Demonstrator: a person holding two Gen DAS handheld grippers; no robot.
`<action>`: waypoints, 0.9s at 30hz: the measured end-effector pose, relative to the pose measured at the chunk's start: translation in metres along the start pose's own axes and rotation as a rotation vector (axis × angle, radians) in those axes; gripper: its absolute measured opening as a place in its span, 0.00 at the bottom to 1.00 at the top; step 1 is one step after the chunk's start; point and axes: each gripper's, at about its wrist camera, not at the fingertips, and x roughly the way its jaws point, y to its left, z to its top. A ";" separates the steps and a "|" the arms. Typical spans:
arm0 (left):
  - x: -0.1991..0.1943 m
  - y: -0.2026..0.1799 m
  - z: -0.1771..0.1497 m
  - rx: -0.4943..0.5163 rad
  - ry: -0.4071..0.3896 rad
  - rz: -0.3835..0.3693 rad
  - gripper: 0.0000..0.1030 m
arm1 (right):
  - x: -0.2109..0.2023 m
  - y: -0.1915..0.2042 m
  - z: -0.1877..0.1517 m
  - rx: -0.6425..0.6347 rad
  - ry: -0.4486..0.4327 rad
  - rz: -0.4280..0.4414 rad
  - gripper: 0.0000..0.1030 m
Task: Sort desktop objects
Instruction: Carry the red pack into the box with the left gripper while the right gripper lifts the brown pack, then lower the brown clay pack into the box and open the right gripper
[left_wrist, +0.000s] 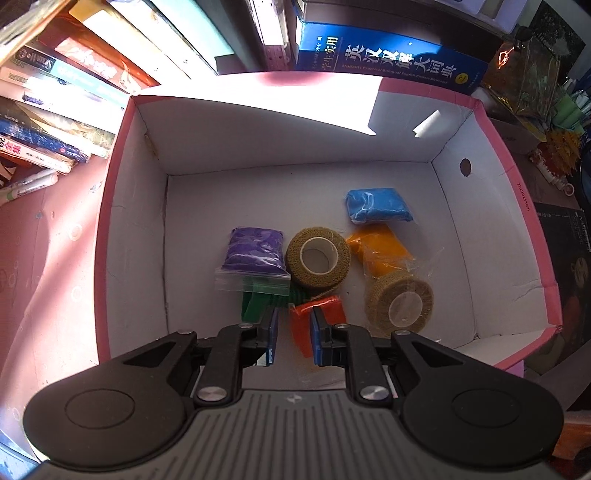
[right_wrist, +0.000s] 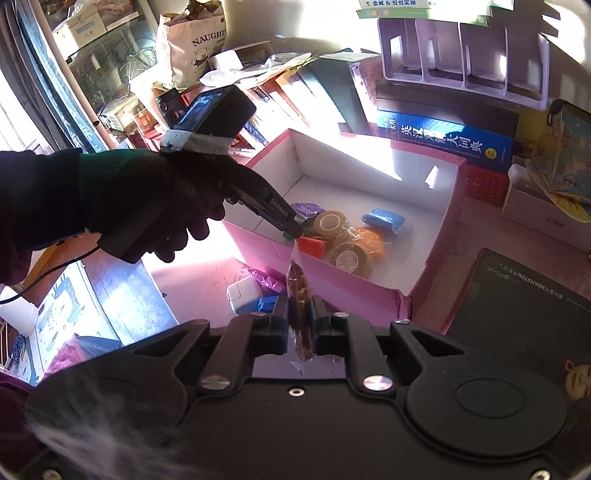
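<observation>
Over pink box (left_wrist: 532, 236) — left gripper (left_wrist: 293, 339) closed, empty, above orange packet (left_wrist: 317, 314); right gripper (right_wrist: 300, 325) pinches brown packet (right_wrist: 298, 295) — next for box.

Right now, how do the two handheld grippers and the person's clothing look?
Both the left gripper and the right gripper are black, with blue finger pads and silver screws. A dark glove and a green cuff are worn.

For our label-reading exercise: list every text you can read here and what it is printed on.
"NAUGHT", cut off: cream paper bag.
"Students Practical Bilingual English-Chinese Dictionary", with large Chinese characters: blue dictionary spine.
"MEILIXATOU", upside down, uncertain: black box.
Upright book spines: too blurred.
</observation>
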 end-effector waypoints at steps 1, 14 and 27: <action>-0.003 0.000 -0.001 -0.001 -0.011 0.001 0.16 | 0.000 -0.001 0.002 0.000 -0.002 -0.001 0.10; -0.080 -0.006 -0.020 0.006 -0.204 -0.028 0.55 | 0.028 -0.026 0.050 0.076 0.000 0.004 0.10; -0.129 0.003 -0.053 -0.059 -0.308 0.000 0.55 | 0.094 -0.027 0.085 -0.001 0.122 -0.074 0.10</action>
